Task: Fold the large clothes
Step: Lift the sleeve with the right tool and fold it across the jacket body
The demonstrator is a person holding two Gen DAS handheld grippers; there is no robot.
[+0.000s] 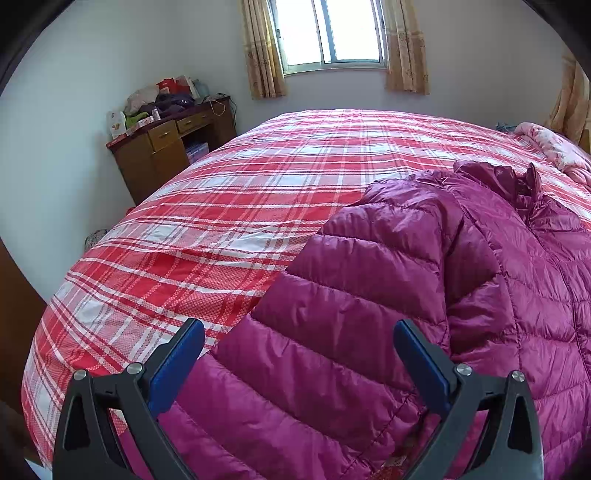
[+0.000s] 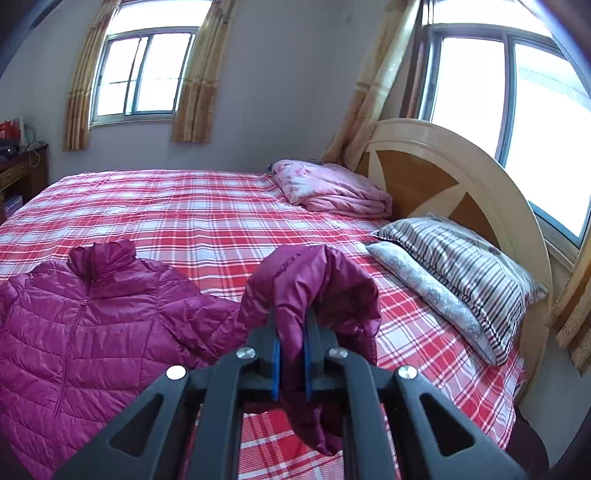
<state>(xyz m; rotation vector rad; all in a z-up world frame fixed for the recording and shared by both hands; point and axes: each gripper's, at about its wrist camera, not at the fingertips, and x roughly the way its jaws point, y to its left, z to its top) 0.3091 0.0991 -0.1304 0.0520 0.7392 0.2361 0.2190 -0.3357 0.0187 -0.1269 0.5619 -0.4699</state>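
Right wrist: gripper [image 2: 291, 354] clamped on sleeve [image 2: 314, 284], frame centre
Left wrist: gripper [image 1: 299, 343] fingers apart, empty
Jacket [image 2: 81, 325]: light, puffy, slippery — probably best gripped at cuffs or hem

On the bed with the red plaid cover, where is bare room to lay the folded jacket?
Free: the wide red plaid cover between the magenta quilted jacket and the far wall. Crowded: the headboard side, with the pink folded blanket and striped pillow.

**Two wrist cameras over one bed**

Left wrist: close above the jacket [image 1: 369, 295], angled down, facing the far window [image 1: 328, 33]. Right wrist: raised, facing the headboard [image 2: 443, 184] on the right. Shared: jacket, plaid bed [image 1: 184, 221], far window.
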